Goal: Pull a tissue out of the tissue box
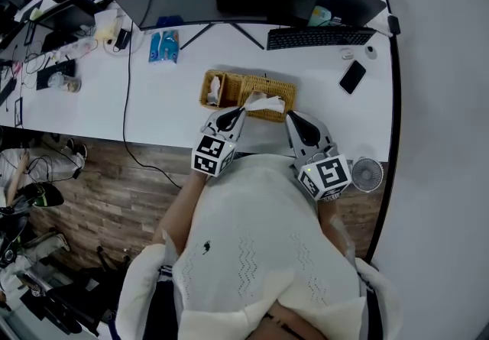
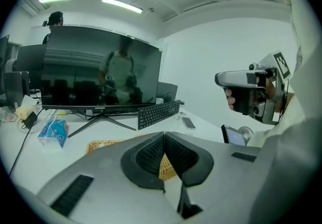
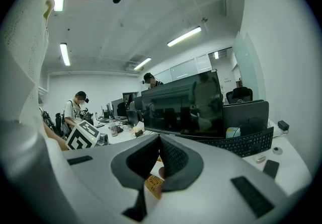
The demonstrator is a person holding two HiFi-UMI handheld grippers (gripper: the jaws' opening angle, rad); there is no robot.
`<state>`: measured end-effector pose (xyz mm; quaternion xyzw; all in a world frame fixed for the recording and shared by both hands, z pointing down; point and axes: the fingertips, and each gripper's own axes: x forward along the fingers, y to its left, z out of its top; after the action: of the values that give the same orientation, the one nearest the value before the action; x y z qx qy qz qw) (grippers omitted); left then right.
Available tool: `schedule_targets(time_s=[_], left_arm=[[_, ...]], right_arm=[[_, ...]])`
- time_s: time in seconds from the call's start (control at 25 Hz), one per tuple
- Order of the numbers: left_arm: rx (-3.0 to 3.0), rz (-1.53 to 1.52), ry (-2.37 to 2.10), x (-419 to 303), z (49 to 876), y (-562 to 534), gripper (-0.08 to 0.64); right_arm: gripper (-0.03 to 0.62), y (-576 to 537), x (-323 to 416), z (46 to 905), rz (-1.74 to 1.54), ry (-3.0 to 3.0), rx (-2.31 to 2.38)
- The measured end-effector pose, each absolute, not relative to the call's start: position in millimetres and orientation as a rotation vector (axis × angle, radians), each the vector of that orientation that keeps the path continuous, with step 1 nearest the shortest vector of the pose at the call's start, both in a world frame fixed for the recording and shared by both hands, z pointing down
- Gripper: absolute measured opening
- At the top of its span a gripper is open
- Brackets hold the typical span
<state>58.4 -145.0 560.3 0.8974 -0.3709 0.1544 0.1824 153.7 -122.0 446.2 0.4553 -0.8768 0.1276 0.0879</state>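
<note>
I saw the wicker tissue box (image 1: 229, 89) on the white table (image 1: 160, 105), with a tissue (image 1: 265, 105) sticking up from its top. My left gripper (image 1: 238, 112) and right gripper (image 1: 291, 116) flanked that tissue at the box's near edge, both closed, apparently on nothing.

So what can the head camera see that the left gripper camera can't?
Only the head view shows the wooden floor and the white tissue poking out of the basket. Only the left gripper view shows the ceiling lights, the front of the dark screen, and the left claw close up, its jaws shut. Both show the basket, keyboard, phone, blue packet and right claw.
</note>
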Motion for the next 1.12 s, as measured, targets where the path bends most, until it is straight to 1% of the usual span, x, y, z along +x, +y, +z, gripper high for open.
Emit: schedule_targets(time_s=[0.68, 1.12], left_arm=[[2.545, 0.365, -1.078, 51.2, 539.6, -149.4, 0.014], [2.493, 0.265, -1.108, 40.6, 524.5, -151.3, 0.014]], right_arm=[[0.002, -124.6, 149.8, 448.2, 0.361, -2.602, 1.334], [0.002, -126.5, 148.8, 449.9, 0.366, -2.605, 1.324]])
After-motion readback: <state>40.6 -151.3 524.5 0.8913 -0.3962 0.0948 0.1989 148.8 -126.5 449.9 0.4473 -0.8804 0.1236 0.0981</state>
